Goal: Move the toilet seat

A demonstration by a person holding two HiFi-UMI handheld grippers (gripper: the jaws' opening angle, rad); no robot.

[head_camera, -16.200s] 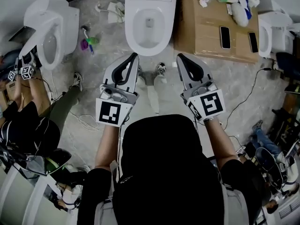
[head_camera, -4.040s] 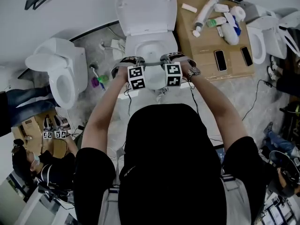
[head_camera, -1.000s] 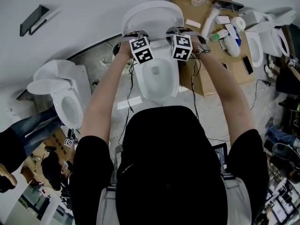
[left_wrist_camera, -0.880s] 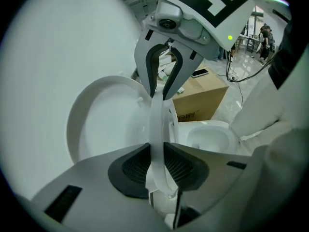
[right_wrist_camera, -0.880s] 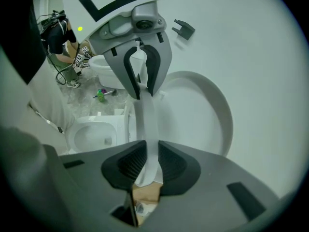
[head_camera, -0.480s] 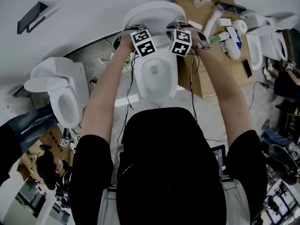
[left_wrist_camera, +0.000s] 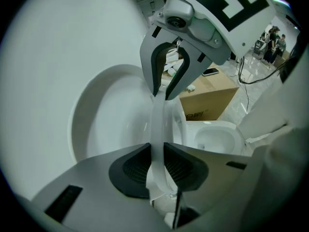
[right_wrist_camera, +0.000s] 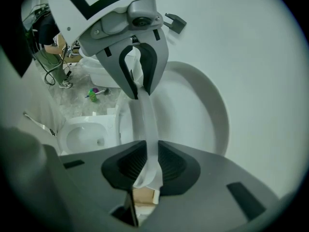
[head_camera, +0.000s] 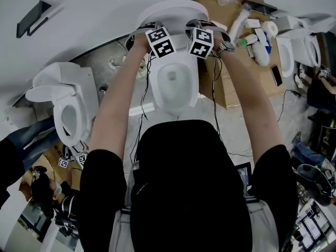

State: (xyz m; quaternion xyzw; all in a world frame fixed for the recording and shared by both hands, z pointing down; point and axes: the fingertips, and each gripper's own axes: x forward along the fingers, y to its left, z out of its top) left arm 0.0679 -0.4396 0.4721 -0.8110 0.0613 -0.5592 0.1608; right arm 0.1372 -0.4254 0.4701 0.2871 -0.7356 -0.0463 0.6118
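Note:
The white toilet bowl point(head_camera: 173, 83) stands against the wall with its lid point(head_camera: 173, 8) up. The seat ring point(left_wrist_camera: 158, 124) is lifted off the bowl and stands nearly upright just in front of the lid point(left_wrist_camera: 108, 115). My left gripper point(left_wrist_camera: 155, 151) is shut on the ring's front edge, with the thin rim pressed between its dark pads. My right gripper point(right_wrist_camera: 147, 156) pinches the same rim a little to the right. Each gripper shows in the other's view, the right gripper point(left_wrist_camera: 161, 94) and the left gripper point(right_wrist_camera: 140, 94) both closed on the ring point(right_wrist_camera: 147, 120). The open bowl point(left_wrist_camera: 217, 137) lies below.
A cardboard box point(head_camera: 261, 80) right of the toilet carries bottles and two phones. A second toilet point(head_camera: 68, 109) stands to the left, a third point(head_camera: 294, 46) at the far right. Cables point(head_camera: 142, 109) run over the floor. People sit at lower left.
Both grippers have moved up and away toward the wall with the seat ring, bringing it closer to the raised lid. The grips have not changed.

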